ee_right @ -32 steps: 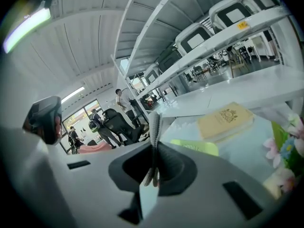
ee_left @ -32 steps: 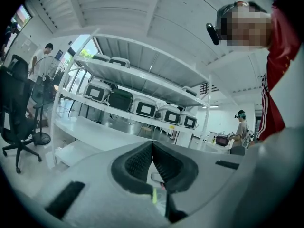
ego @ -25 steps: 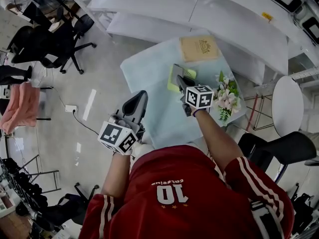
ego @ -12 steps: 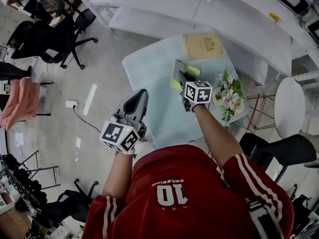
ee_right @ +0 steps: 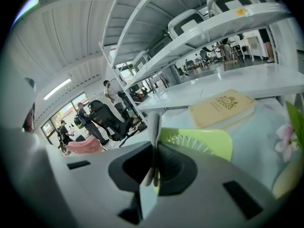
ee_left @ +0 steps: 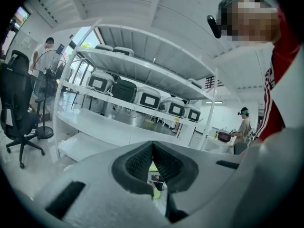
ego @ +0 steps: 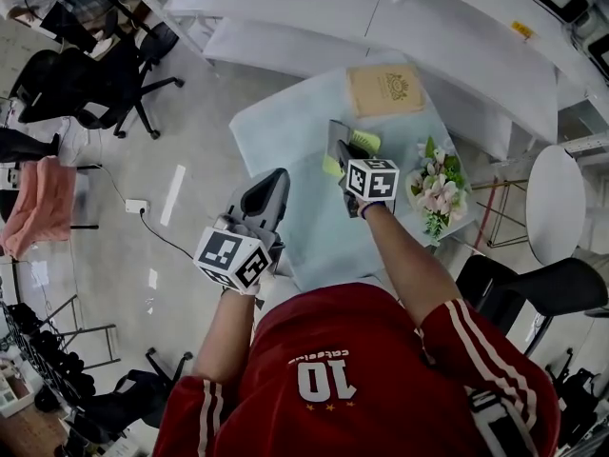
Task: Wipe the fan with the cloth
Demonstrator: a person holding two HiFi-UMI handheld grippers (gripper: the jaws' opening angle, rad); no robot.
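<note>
A small lime-green fan (ego: 364,142) lies on the pale blue table (ego: 285,131), partly hidden behind my right gripper (ego: 342,152). In the right gripper view the fan's (ee_right: 202,143) ribbed grille shows just beyond the jaws. My right gripper (ee_right: 154,167) is shut on a thin grey cloth (ee_right: 154,127), which stands up between the jaws; in the head view the cloth (ego: 335,135) hangs over the fan's left side. My left gripper (ego: 269,187) is held off the table's left edge, shut with nothing in it, its tip (ee_left: 152,148) pointing at the shelves.
A tan book (ego: 384,89) lies at the table's far end, also in the right gripper view (ee_right: 222,107). A bunch of pink and white flowers (ego: 435,185) sits at the right edge. White shelving (ego: 381,17) stands behind; office chairs (ego: 114,79) are to the left.
My right gripper has carried the cloth a little farther up the table, over the fan. The left gripper has risen slightly and stays shut.
</note>
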